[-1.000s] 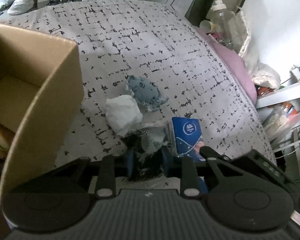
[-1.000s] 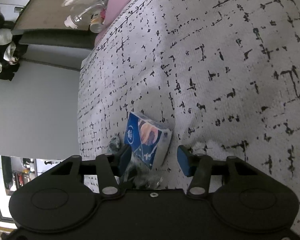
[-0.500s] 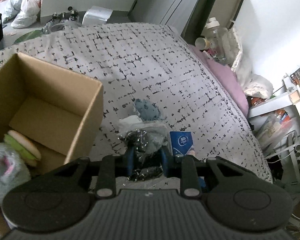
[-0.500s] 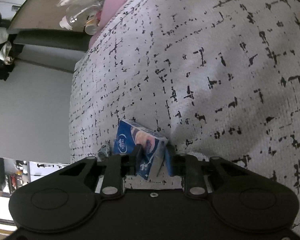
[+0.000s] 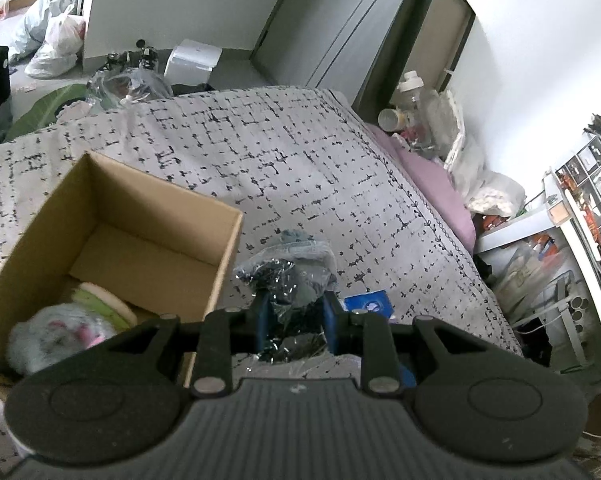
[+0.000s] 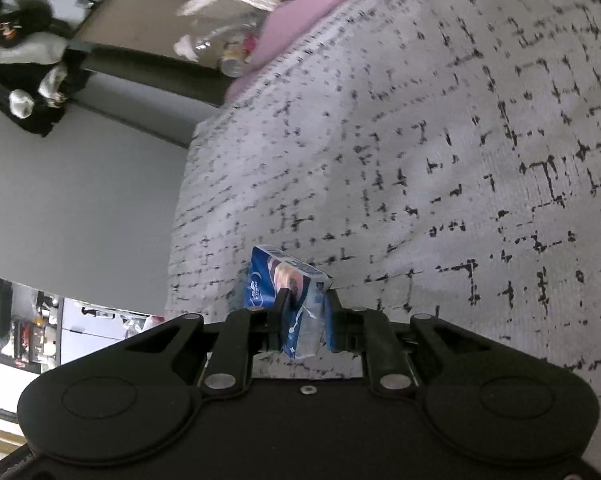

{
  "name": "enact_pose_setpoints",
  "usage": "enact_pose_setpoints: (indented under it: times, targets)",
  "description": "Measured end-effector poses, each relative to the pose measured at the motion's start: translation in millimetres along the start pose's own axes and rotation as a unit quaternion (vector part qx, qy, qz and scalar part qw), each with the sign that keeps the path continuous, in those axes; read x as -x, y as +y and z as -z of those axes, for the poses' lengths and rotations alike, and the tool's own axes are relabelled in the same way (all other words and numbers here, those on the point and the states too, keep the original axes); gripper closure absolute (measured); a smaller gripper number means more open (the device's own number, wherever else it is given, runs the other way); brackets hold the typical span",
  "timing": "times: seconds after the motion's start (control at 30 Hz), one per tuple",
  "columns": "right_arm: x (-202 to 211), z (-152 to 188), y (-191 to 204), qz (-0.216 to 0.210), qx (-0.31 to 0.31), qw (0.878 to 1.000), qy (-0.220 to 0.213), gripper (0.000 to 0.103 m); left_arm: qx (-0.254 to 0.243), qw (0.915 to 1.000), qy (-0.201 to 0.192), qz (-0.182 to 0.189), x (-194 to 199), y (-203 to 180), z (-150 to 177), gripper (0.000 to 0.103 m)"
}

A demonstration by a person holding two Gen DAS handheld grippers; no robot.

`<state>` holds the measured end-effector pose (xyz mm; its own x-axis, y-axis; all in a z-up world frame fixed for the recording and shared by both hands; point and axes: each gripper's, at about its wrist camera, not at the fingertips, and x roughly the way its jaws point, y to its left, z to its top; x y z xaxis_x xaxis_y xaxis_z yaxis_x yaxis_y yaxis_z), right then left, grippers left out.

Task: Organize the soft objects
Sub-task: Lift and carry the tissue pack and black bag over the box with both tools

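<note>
My left gripper [image 5: 294,322] is shut on a clear plastic bag of dark cloth [image 5: 290,276] and holds it above the bed, just right of the open cardboard box [image 5: 148,216]. The box holds a burger-shaped plush [image 5: 102,300] and a grey fluffy toy [image 5: 60,336]. A grey-blue plush [image 5: 296,236] shows behind the bag. My right gripper [image 6: 304,320] is shut on a blue tissue pack [image 6: 284,284], lifted off the bedspread; the pack also shows in the left wrist view [image 5: 368,304].
The patterned grey bedspread [image 5: 280,160] fills both views. A pink pillow [image 5: 432,184], bottles [image 5: 412,100] and bags sit at the bed's far right edge. Shelves with clutter [image 5: 580,208] stand to the right. Bags and clutter [image 5: 52,40] lie on the floor beyond the bed.
My left gripper has risen with the plastic bag, and the box interior has come into view. My right gripper has closed on the tissue pack and lifted it.
</note>
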<state>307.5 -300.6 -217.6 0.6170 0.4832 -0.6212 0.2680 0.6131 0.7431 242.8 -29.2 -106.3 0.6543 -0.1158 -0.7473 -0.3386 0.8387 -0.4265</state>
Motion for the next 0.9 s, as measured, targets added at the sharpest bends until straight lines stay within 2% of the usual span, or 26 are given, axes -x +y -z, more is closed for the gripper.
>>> enact_pose_setpoints:
  times: [0.33,0.63,0.9]
  targets:
    - [26.6,26.9,20.9,-0.038,0.035,0.999,-0.001,0.087,0.017,0.9997,-0.017,0.004,44.8,43.9,-4.1,0.076]
    - [50.6,46.4,50.4,-0.074,0.065,0.995,-0.010,0.087,0.025,0.9980,-0.059,0.003,83.3,79.2,-11.8,0.076]
    - [60.5,58.1,72.0,-0.097,0.091,0.991,-0.014,0.087,0.035,0.9966,-0.074,0.004,98.6,101.9,-16.4,0.076]
